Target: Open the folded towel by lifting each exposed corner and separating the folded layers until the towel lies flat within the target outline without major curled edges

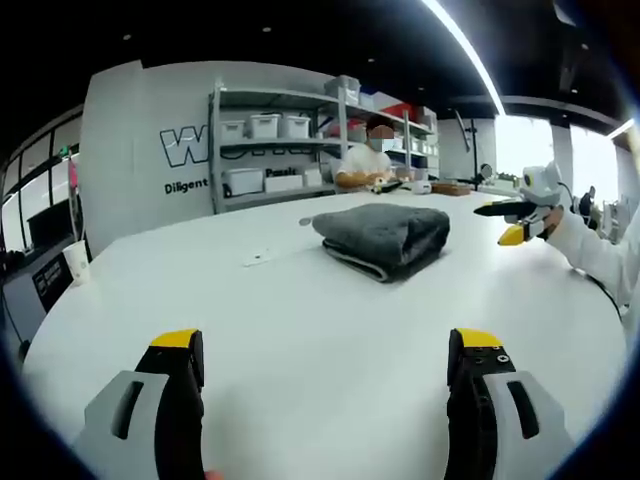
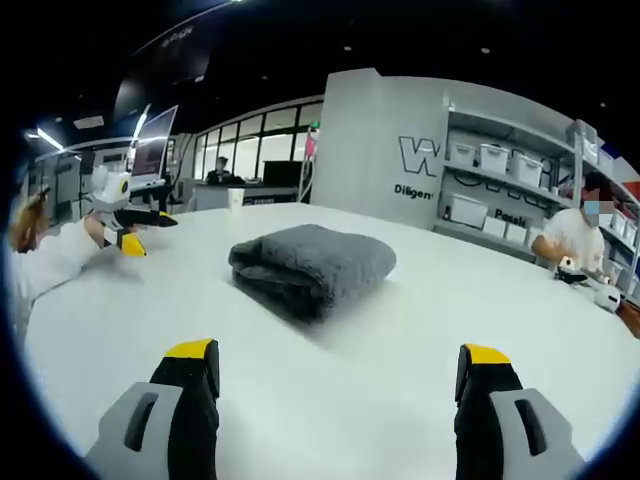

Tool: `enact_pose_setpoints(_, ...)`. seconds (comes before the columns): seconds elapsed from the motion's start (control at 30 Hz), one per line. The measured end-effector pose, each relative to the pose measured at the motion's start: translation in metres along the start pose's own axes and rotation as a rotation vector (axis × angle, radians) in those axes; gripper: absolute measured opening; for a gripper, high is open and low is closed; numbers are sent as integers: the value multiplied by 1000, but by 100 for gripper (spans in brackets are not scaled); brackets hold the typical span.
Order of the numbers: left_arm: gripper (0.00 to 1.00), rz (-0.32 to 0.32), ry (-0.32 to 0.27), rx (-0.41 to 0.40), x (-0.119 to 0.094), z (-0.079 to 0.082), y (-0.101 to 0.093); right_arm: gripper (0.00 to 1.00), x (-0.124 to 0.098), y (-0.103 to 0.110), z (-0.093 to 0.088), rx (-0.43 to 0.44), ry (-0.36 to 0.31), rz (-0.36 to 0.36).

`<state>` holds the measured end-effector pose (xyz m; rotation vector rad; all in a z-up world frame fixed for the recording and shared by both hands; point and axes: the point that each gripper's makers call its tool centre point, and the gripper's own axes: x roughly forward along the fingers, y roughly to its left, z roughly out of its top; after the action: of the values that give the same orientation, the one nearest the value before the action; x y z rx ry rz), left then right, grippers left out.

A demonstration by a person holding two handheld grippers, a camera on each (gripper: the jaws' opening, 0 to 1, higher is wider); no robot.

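1. A wide white surface [image 1: 300, 300] stretches across both views, smooth and bright, with rounded edges.
2. Behind it, in the left gripper view, stands a metal shelf unit [image 1: 290, 140] loaded with white storage bins, set against a pale wall with dark lettering. A person [image 1: 365, 160] sits at the far side of the surface near the shelves.
3. A dark grey towel [image 1: 385, 238] lies folded into a thick, soft bundle on the surface, towards its middle. Its plush layers are stacked, with rounded fold edges showing along the near side. In the right gripper view the towel [image 2: 312, 266] sits ahead of the claw, well apart from it.
4. The left claw [image 1: 325, 360] has black jaws with yellow tips held wide apart above bare surface, gripping nothing.
5. The right claw [image 2: 340, 375] is likewise spread wide and empty, aimed towards the towel.
6. A small flat white item [image 1: 257, 257] lies on the surface to the left of the towel; too small to identify.
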<state>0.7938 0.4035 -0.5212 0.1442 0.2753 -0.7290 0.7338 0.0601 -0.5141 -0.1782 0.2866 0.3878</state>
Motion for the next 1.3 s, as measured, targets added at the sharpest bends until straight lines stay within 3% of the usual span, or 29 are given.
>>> enact_pose_setpoints(1.3,100,12,5,4,-1,-1,2,99,4,6,1,-18,6,-10)
